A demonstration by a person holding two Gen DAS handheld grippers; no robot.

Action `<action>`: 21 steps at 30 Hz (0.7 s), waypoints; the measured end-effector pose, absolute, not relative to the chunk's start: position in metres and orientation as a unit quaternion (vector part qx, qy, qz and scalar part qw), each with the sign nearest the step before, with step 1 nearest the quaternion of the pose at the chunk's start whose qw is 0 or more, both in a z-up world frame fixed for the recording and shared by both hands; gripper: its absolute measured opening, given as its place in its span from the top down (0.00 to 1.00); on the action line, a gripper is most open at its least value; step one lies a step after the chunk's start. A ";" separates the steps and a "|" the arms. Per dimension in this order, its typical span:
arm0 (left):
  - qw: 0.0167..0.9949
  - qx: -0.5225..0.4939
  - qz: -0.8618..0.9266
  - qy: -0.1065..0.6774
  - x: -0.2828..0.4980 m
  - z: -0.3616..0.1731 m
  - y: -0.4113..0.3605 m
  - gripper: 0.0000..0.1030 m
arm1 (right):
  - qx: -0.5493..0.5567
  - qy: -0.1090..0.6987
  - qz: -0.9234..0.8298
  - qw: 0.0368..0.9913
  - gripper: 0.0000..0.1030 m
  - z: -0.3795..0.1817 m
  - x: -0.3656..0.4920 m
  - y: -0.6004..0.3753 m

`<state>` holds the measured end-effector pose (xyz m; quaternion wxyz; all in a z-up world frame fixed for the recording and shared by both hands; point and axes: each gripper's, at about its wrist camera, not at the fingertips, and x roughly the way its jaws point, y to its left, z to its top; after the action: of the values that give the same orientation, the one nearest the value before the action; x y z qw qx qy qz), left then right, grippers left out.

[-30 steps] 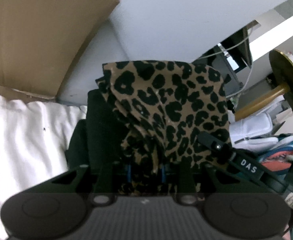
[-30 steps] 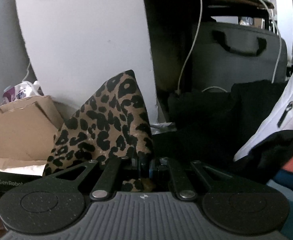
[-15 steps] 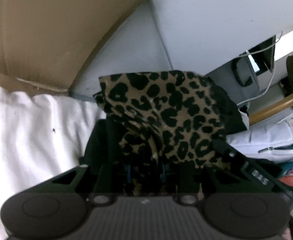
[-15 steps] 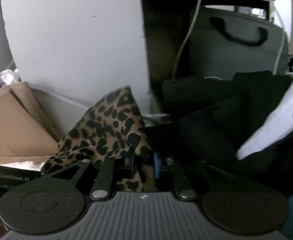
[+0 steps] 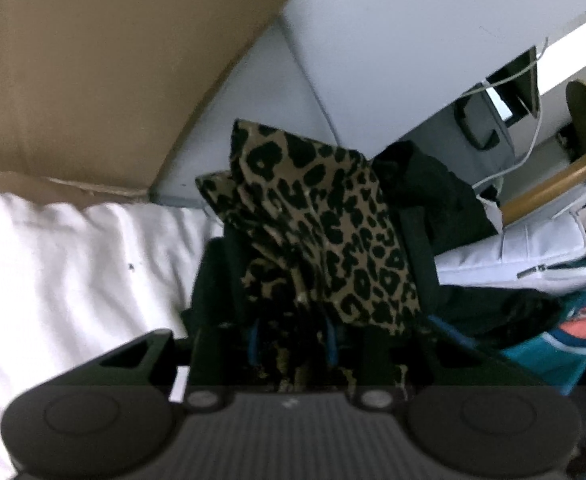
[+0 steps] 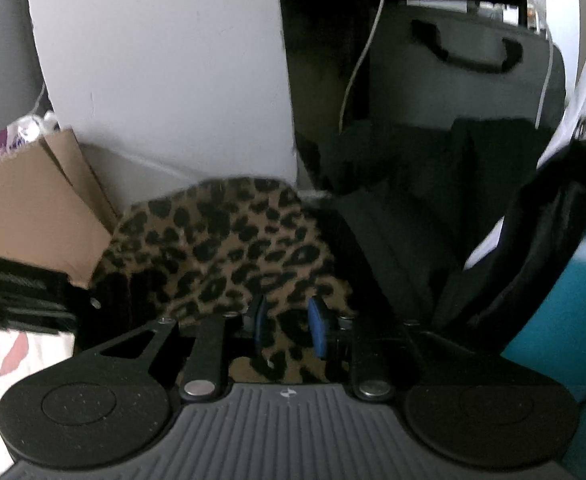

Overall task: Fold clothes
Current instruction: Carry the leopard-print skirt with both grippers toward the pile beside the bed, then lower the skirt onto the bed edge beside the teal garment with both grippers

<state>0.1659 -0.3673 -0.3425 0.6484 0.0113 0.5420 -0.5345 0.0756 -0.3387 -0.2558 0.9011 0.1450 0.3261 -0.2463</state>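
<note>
A leopard-print garment (image 5: 333, 220) rises in a bunched fold from my left gripper (image 5: 292, 340), which is shut on its lower edge between the blue pads (image 5: 253, 340). In the right wrist view the same garment (image 6: 221, 248) lies slumped low over dark clothes. My right gripper (image 6: 288, 322) is over it with its jaws parted, and the cloth lies loose between the blue pads (image 6: 317, 328), which do not press on it. The rest of the garment is hidden behind the gripper bodies.
A pile of black clothes (image 6: 393, 208) lies behind and to the right of the garment. White bedding (image 5: 53, 272) spreads to the left under a cardboard sheet (image 5: 93, 60). A grey case (image 6: 465, 80), a white jacket (image 5: 533, 248), a teal item (image 6: 573, 300) and a brass stand (image 5: 553, 184) crowd the right.
The right gripper's jaws parted and let go of the garment corner, which sank from upright onto the pile as that gripper came lower. The left gripper kept its hold.
</note>
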 end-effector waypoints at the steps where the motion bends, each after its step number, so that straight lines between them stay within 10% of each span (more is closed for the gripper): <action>1: 0.652 0.017 -0.536 0.535 0.167 -0.337 -0.365 0.70 | 0.144 0.334 -0.247 0.898 0.76 -0.261 0.075 -0.339; 12: 0.670 0.053 -0.584 0.455 0.155 -0.279 -0.382 0.73 | 0.170 0.315 -0.262 0.896 0.75 -0.262 0.044 -0.331; 21: 0.684 0.114 -0.573 0.437 0.138 -0.333 -0.395 0.86 | 0.198 0.313 -0.229 0.900 0.64 -0.282 0.040 -0.323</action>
<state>0.1385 -0.3952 -0.3325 0.6844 0.1138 0.4365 -0.5728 0.0401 -0.3232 -0.2819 0.9004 0.1979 0.3125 -0.2289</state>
